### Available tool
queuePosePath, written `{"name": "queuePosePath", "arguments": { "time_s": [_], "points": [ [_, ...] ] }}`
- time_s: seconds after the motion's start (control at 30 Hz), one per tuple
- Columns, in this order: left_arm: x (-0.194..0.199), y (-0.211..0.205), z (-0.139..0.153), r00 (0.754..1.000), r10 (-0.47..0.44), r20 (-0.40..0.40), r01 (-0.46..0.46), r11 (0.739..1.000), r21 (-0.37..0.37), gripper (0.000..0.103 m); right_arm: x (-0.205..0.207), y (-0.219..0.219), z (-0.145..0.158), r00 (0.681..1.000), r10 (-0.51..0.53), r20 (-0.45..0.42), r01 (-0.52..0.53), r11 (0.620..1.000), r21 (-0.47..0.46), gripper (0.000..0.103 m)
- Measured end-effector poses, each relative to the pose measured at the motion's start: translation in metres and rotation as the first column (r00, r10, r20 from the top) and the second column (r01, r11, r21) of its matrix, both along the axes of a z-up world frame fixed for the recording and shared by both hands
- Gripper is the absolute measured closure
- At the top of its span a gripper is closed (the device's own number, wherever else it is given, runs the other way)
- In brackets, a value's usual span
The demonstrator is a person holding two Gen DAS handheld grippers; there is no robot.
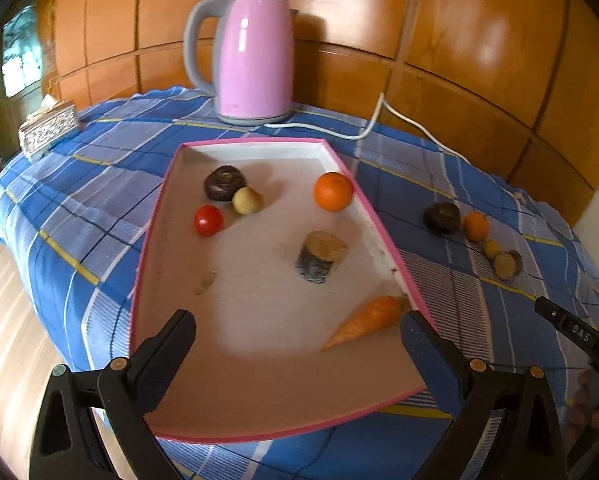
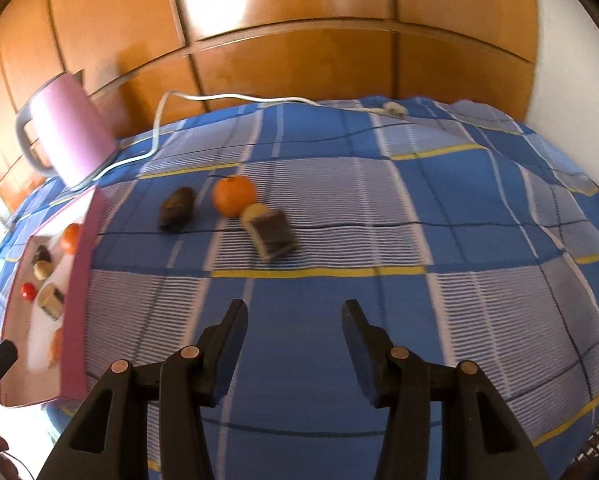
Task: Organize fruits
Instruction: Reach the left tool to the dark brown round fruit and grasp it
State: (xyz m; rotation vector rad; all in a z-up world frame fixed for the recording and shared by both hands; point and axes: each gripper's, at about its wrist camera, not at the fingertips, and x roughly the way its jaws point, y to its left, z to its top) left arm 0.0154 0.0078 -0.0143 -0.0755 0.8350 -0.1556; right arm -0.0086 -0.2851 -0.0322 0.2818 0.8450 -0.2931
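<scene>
A shallow pink-rimmed tray [image 1: 259, 320] lies on the blue checked cloth. It holds a dark round fruit [image 1: 224, 182], a yellowish ball [image 1: 246, 200], a red tomato [image 1: 208, 220], an orange [image 1: 333, 191], a cut stub [image 1: 321, 256] and a carrot [image 1: 365, 322]. My left gripper [image 1: 297, 340] hovers open over the tray's near end, the carrot just inside its right finger. On the cloth right of the tray lie a dark fruit [image 2: 176, 209], an orange [image 2: 234, 195] and a cut piece [image 2: 271, 232]. My right gripper [image 2: 293, 320] stands open and empty, well short of them.
A pink kettle [image 1: 255, 60] stands at the back against the wood-panelled wall, its white cord [image 1: 379, 120] trailing right over the cloth. A silver tissue box [image 1: 49, 130] sits at the far left. The table edge drops to the floor on the left.
</scene>
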Motion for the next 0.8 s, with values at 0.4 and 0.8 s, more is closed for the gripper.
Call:
{"name": "queuePosePath", "arguments": {
  "time_s": [0.4, 0.8],
  "points": [
    [0.004, -0.030, 0.017, 0.993, -0.106, 0.059, 0.105, 0.994, 0.011, 0.000, -0.024, -0.043, -0.014, 0.992, -0.126, -0.031, 0.126, 0.992, -0.005, 0.053],
    [0.021, -0.065, 0.024, 0.978, -0.204, 0.033, 0.203, 0.979, 0.031, 0.000, -0.034, -0.059, -0.015, 0.986, -0.162, -0.025, 0.161, 0.986, -0.032, 0.053]
  ]
}}
